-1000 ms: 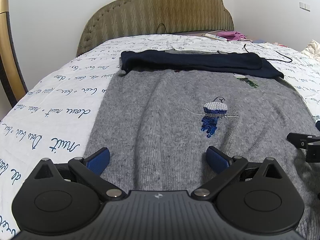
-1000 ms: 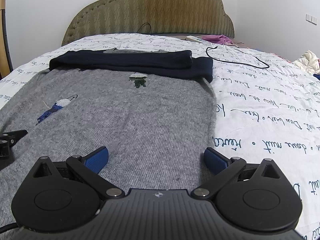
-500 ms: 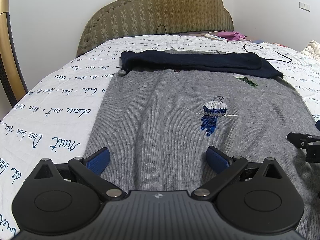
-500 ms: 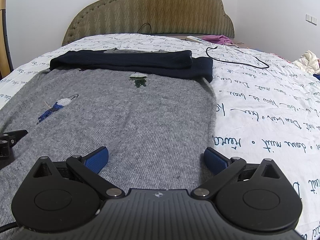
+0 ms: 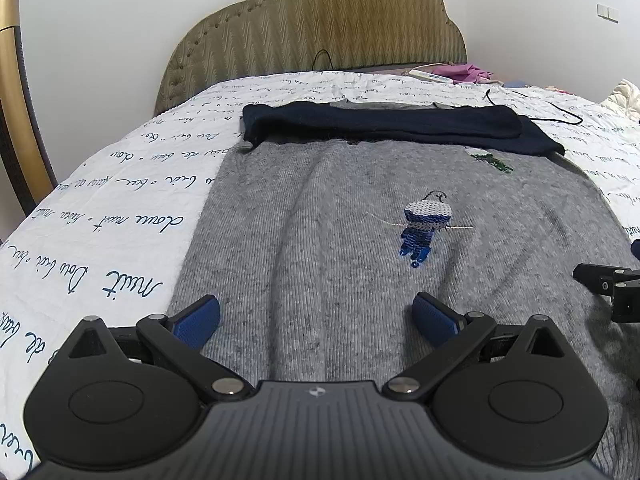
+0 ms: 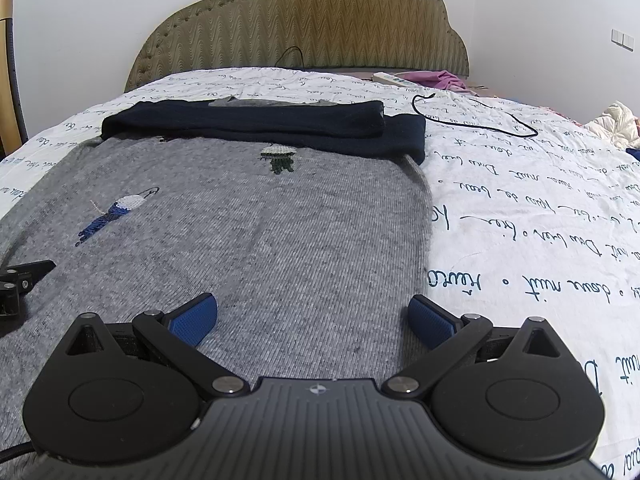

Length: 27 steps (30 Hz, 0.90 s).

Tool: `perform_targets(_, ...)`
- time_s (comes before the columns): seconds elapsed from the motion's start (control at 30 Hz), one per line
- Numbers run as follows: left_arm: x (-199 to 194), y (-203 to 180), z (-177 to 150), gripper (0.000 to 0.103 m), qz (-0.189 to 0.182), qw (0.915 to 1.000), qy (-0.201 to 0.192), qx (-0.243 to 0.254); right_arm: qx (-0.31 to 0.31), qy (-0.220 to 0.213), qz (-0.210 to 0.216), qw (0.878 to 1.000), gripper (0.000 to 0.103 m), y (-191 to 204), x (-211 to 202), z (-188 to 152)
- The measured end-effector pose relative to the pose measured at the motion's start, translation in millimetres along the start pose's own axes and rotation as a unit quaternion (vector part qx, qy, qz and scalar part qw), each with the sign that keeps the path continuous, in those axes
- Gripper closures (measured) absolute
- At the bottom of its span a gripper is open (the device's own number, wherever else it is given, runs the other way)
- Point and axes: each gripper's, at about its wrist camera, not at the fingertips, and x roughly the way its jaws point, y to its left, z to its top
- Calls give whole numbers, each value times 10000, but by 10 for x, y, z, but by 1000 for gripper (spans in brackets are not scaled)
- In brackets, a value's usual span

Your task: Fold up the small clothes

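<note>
A grey knit sweater [image 5: 328, 240] lies flat on the bed, with navy sleeves [image 5: 400, 124] folded across its far end and a small blue embroidered bird [image 5: 424, 224]. It also shows in the right wrist view [image 6: 280, 232], sleeves [image 6: 280, 128] at the far end. My left gripper [image 5: 316, 316] is open and empty, low over the sweater's near left part. My right gripper [image 6: 312, 316] is open and empty over the sweater's near right edge. Each gripper shows at the edge of the other's view.
The bed has a white sheet with blue script [image 5: 112, 208] and an olive padded headboard [image 5: 328, 32]. A black cable [image 6: 480, 120], a white power strip [image 6: 396, 78] and pink cloth [image 6: 436, 78] lie at the far right. A wooden chair [image 5: 16, 120] stands left.
Both grippers have crept slightly forward over the sweater. Both stay open and the sweater has not moved.
</note>
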Motion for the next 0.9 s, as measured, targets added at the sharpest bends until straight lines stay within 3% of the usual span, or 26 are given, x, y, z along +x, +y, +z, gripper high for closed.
perform_targets(0.9, -52, 0, -42, 0, 7, 10000, -25, -8, 12, 18, -3, 10000, 0, 6, -36, -21)
